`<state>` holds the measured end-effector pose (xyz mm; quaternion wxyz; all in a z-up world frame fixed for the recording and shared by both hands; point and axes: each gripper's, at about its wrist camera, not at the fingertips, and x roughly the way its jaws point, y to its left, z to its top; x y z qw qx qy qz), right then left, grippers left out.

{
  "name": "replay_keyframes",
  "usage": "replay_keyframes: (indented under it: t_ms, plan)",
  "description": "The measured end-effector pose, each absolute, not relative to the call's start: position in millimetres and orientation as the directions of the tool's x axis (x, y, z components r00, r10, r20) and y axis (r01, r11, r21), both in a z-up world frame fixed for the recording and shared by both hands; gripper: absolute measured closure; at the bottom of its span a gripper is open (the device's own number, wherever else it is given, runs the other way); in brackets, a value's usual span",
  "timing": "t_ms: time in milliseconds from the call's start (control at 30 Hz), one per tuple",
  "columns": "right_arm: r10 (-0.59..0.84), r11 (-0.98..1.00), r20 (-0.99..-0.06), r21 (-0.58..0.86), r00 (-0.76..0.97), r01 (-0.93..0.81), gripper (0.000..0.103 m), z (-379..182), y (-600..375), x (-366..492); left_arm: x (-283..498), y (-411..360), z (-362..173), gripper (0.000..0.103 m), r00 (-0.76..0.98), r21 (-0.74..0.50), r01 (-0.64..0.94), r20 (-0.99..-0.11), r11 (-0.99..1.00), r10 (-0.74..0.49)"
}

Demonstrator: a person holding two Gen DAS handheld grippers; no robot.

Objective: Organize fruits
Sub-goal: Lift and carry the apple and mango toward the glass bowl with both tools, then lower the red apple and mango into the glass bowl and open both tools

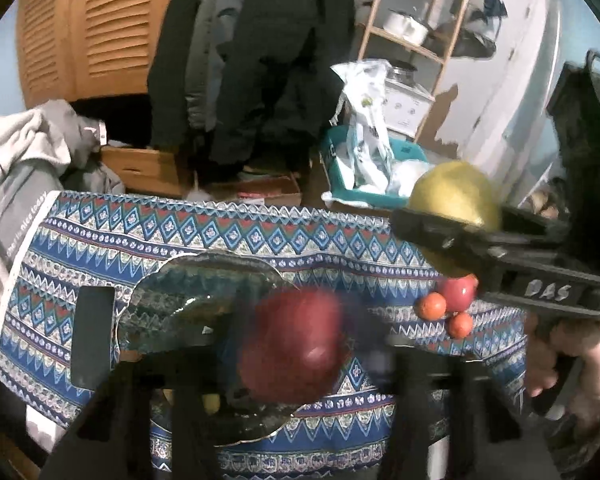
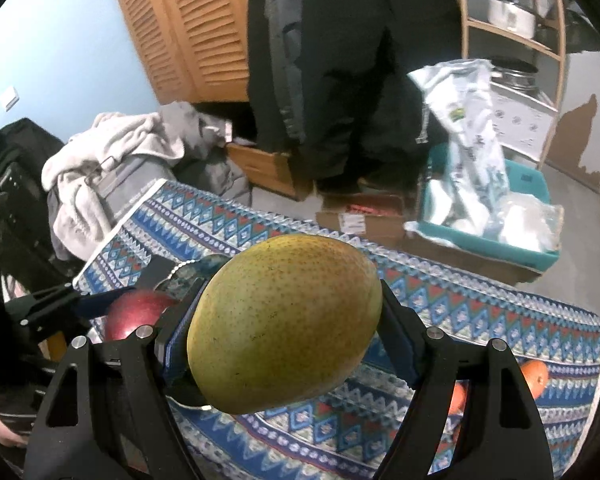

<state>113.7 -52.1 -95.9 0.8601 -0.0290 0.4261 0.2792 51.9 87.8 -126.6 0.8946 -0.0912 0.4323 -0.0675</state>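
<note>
- The patterned tablecloth [image 2: 480, 304] is covering the whole table (blue, red and white zigzag bands), stretching from 9 o'clock to 3 o'clock across the left wrist view.
- A glass plate [image 1: 172, 300] with a wavy rim is sitting on the cloth, around 8 o'clock from the middle of the left wrist view; a dark flat rectangle [image 1: 93, 336] is lying just beside it at its 9 o'clock.
- The mango [image 2: 286, 322], yellow-green with a bit of orange blush, is filling the middle of the right wrist view. It's hanging above the cloth, not touching it.
- The right gripper [image 2: 288, 344] is clamping the mango between its two fingers, one pressing at the fruit's 9 o'clock and one at its 3 o'clock (blue pads showing on both).
- The left gripper [image 1: 284, 364] is holding a red apple [image 1: 290, 346], which is looking pretty blurry up close; the fingers are squeezing it from both sides, and it's sitting over the near edge of the plate.
- A second red apple [image 1: 458, 293] is resting on the cloth at about 3 o'clock in the left wrist view, below the mango.
- Two small orange fruits [image 1: 432, 306] are lying on the cloth right up against that second apple, one at its 8 o'clock and one at its 6 o'clock.
</note>
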Motion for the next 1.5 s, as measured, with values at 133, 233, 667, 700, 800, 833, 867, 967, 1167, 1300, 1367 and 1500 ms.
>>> replay_keyframes:
  t_ms: [133, 233, 667, 700, 800, 833, 867, 967, 1167, 1300, 1367, 1500]
  plan:
    - [0.464, 0.827, -0.768, 0.196, 0.442, -0.528, 0.024, -113.0, -27.9, 124.0, 62.5, 108.7, -142.4, 0.067, 0.609, -0.206, -0.013, -0.778, 0.979, -0.156]
    - [0.457, 0.819, -0.800, 0.209, 0.389, -0.534, 0.024, -142.2, -9.2, 135.5, 74.9, 129.3, -171.5, 0.067, 0.546, -0.251, -0.077, -0.821, 0.965, -0.170]
    - [0.404, 0.804, -0.890, 0.235, 0.212, -0.547, 0.024, -234.4, 44.9, 147.7, 81.8, 187.6, -240.5, 0.058, 0.436, -0.253, -0.254, -0.891, 0.933, -0.123]
    - [0.405, 0.801, -0.890, 0.235, 0.210, -0.550, 0.024, -235.2, 48.0, 148.2, 82.2, 190.9, -243.2, 0.056, 0.433, -0.257, -0.263, -0.893, 0.930, -0.124]
    - [0.405, 0.793, -0.891, 0.231, 0.205, -0.564, 0.024, -237.9, 59.7, 149.8, 83.3, 199.3, -250.1, 0.054, 0.420, -0.249, -0.290, -0.901, 0.924, -0.111]
    - [0.405, 0.790, -0.891, 0.229, 0.204, -0.568, 0.024, -238.6, 63.7, 150.9, 84.4, 201.0, -252.2, 0.053, 0.417, -0.248, -0.298, -0.903, 0.922, -0.109]
    - [0.405, 0.788, -0.892, 0.228, 0.202, -0.572, 0.024, -238.9, 67.3, 151.5, 84.2, 203.7, -254.3, 0.052, 0.412, -0.244, -0.309, -0.905, 0.919, -0.101]
    - [0.401, 0.784, -0.896, 0.229, 0.190, -0.576, 0.024, -243.2, 77.0, 154.4, 84.4, 210.9, -260.2, 0.050, 0.399, -0.238, -0.327, -0.912, 0.915, -0.094]
    - [0.398, 0.780, -0.905, 0.246, 0.153, -0.575, 0.023, -256.6, 90.2, 160.1, 82.8, 221.7, -271.5, 0.047, 0.370, -0.231, -0.360, -0.925, 0.904, -0.089]
    - [0.412, 0.779, -0.901, 0.268, 0.140, -0.567, 0.024, -257.4, 94.2, 163.5, 82.4, 226.6, -275.5, 0.040, 0.366, -0.235, -0.370, -0.926, 0.899, -0.091]
    - [0.440, 0.770, -0.888, 0.298, 0.132, -0.564, 0.024, -253.2, 94.6, 164.9, 81.9, 227.6, -275.7, 0.036, 0.367, -0.225, -0.373, -0.927, 0.900, -0.080]
    - [0.425, 0.777, -0.894, 0.280, 0.143, -0.564, 0.024, -248.2, 96.1, 166.8, 83.4, 225.9, -274.8, 0.035, 0.366, -0.229, -0.367, -0.927, 0.902, -0.086]
